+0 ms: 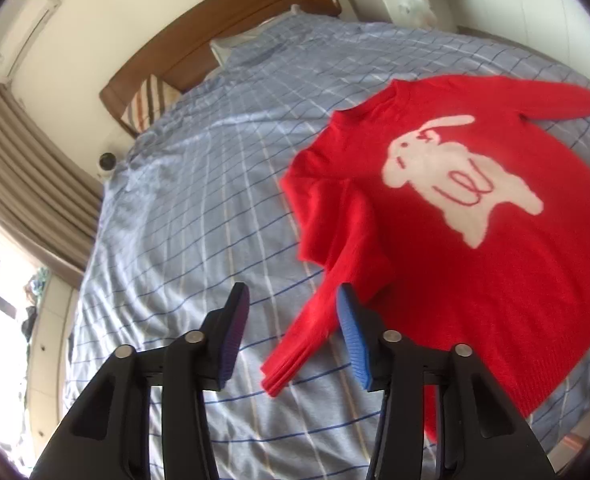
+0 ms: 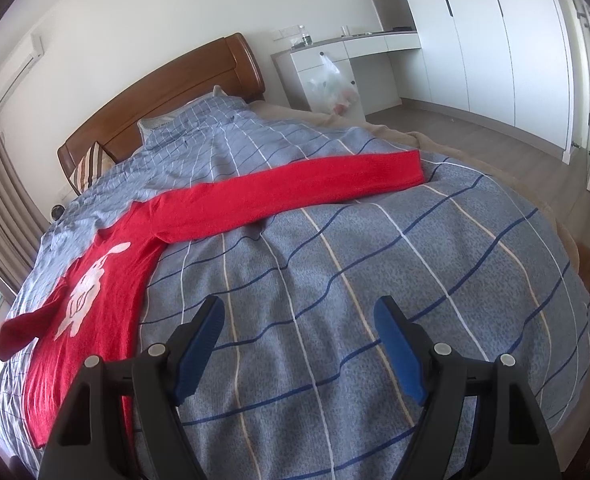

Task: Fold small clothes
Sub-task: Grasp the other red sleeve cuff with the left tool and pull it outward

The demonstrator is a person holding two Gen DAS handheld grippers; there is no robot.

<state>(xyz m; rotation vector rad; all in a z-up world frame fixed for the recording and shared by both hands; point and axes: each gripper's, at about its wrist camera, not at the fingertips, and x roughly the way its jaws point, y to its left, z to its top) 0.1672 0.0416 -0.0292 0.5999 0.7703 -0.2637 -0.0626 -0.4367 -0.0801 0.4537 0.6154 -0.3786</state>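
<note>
A small red sweater [image 1: 475, 264] with a white rabbit on its chest lies face up on the blue checked bed cover [image 1: 199, 216]. Its near sleeve [image 1: 319, 320] runs down toward me, the cuff between my fingertips in the left wrist view. My left gripper [image 1: 293, 300] is open just above that sleeve and holds nothing. In the right wrist view the sweater [image 2: 95, 280] lies at the left, with its other sleeve [image 2: 295, 188] stretched out straight across the bed. My right gripper [image 2: 299, 312] is open and empty over bare cover, well short of that sleeve.
A wooden headboard [image 2: 167, 92] and a striped pillow [image 1: 151, 100] are at the far end of the bed. A white desk with a hanging plastic bag [image 2: 331, 88] and white wardrobes [image 2: 495, 40] stand beyond the bed. Curtains [image 1: 27, 176] hang at the left.
</note>
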